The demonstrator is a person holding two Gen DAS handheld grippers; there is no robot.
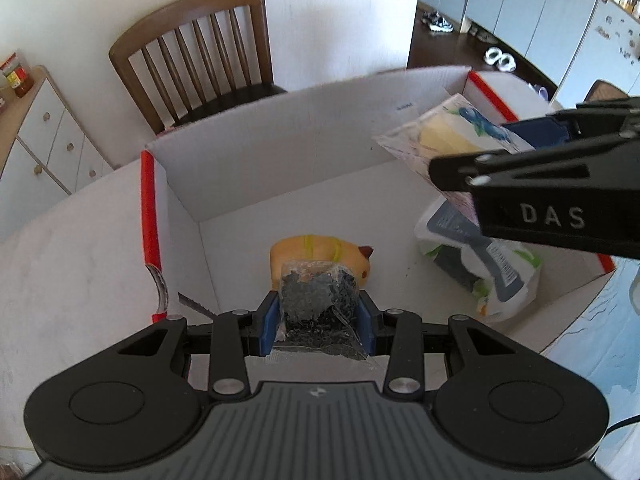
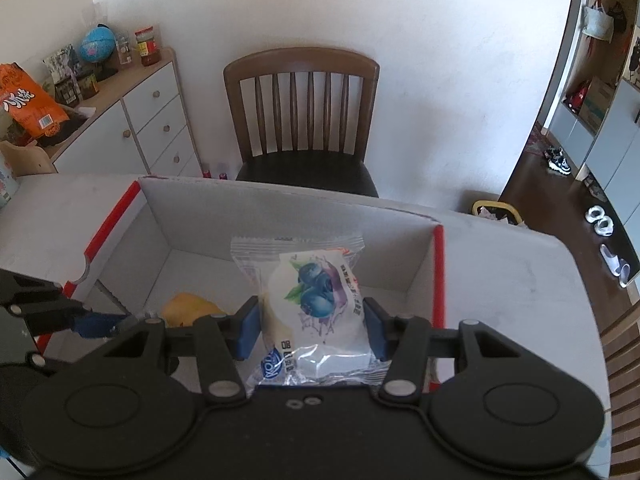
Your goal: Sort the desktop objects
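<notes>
My left gripper (image 1: 318,316) is shut on a small clear bag of dark bits (image 1: 318,304) and holds it over the near left part of an open white cardboard box (image 1: 280,148) with red edges. My right gripper (image 2: 312,328) is shut on a blueberry snack packet (image 2: 312,292) and holds it above the same box (image 2: 400,236); it shows in the left wrist view (image 1: 540,164) at the right, with the packet (image 1: 448,132). A yellow toy (image 1: 316,254) and a white-green packet (image 1: 480,264) lie inside the box.
A wooden chair (image 2: 304,120) stands behind the white table (image 1: 72,248). A white drawer cabinet (image 2: 148,120) with jars, a globe and an orange bag stands at the left. A small bin (image 2: 496,210) sits beyond the table's far right edge.
</notes>
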